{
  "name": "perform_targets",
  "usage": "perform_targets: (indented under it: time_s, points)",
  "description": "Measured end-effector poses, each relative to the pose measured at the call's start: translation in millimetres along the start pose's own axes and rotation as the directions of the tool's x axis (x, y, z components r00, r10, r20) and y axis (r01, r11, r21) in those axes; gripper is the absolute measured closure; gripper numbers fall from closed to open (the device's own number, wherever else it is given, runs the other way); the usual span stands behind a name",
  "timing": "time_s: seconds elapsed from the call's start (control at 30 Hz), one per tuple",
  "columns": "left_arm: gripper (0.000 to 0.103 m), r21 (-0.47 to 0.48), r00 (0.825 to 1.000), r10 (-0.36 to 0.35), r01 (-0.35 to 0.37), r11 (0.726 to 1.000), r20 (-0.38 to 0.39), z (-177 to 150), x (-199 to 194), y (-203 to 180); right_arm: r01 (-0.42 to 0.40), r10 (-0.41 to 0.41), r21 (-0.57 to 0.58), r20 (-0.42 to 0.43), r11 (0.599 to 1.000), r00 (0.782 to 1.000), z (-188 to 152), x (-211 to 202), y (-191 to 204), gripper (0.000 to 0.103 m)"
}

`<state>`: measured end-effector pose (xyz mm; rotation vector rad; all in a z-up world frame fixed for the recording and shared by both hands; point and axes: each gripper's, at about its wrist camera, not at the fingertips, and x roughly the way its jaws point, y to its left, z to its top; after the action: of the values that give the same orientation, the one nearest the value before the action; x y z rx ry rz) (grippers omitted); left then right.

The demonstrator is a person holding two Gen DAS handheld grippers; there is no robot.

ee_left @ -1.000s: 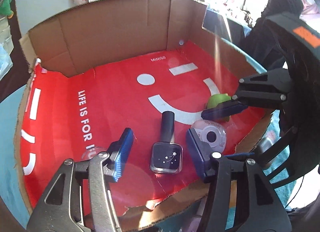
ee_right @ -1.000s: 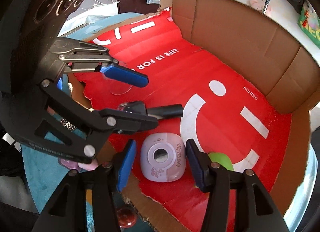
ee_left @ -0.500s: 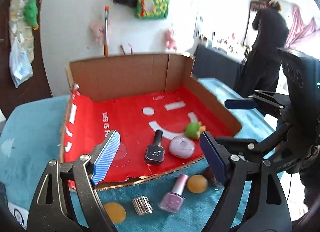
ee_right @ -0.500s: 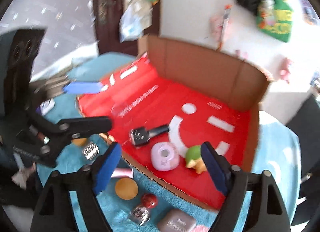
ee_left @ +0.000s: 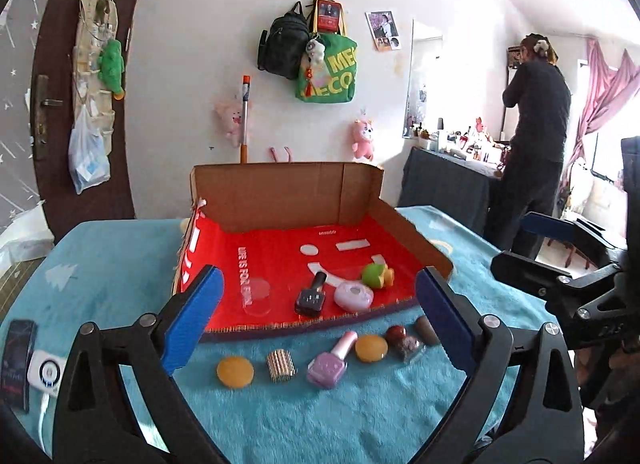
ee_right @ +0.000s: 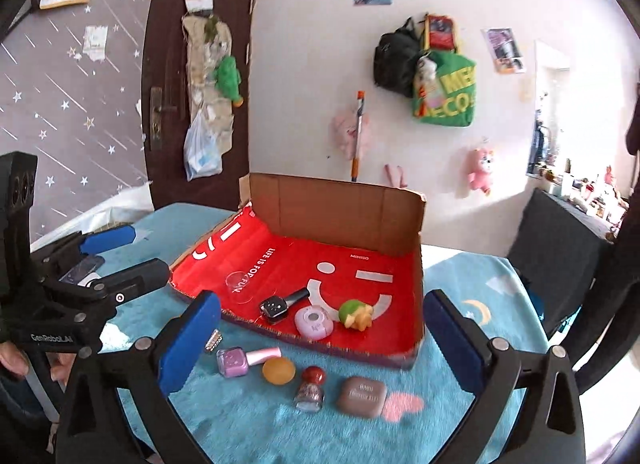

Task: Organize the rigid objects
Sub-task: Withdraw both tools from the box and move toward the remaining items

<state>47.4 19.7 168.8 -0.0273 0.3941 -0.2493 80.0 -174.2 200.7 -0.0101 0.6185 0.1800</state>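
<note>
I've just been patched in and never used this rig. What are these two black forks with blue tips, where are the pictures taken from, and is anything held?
No robot: a person carries two hand-held clamps, each with a fisheye camera looking along its fingers. The left tool and right tool both stand open, jaws just opened, nothing between them. On the blue cloth sits a cardboard box containing a black bottle, a lilac case and a green toy. In front lie a pink nail polish, orange discs and other small items.

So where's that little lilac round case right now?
In both views the lilac round case lies inside the red-lined box, near its front edge, between the black bottle and green toy.
</note>
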Motion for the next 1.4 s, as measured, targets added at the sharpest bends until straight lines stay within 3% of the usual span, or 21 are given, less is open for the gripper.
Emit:
perform_targets:
  time_s: [0.4,0.63,1.4]
  points:
    - [0.005,-0.035,0.995,0.026,-0.030,0.999,-0.098,-68,22,-5,0.122,-0.125,0.081,0.031,0.989,0.992,-81,-5,7,0.000]
    - [0.005,-0.045,0.985,0.070,-0.077,0.996,-0.159,-95,40,-6,0.137,-0.134,0.150,-0.032,0.979,0.990,-115,17,-3,0.000]
    - [0.005,-0.054,0.969,0.111,-0.126,0.991,-0.220,-117,59,-1,0.170,-0.146,0.213,-0.121,0.962,0.982,-151,51,-8,0.000]
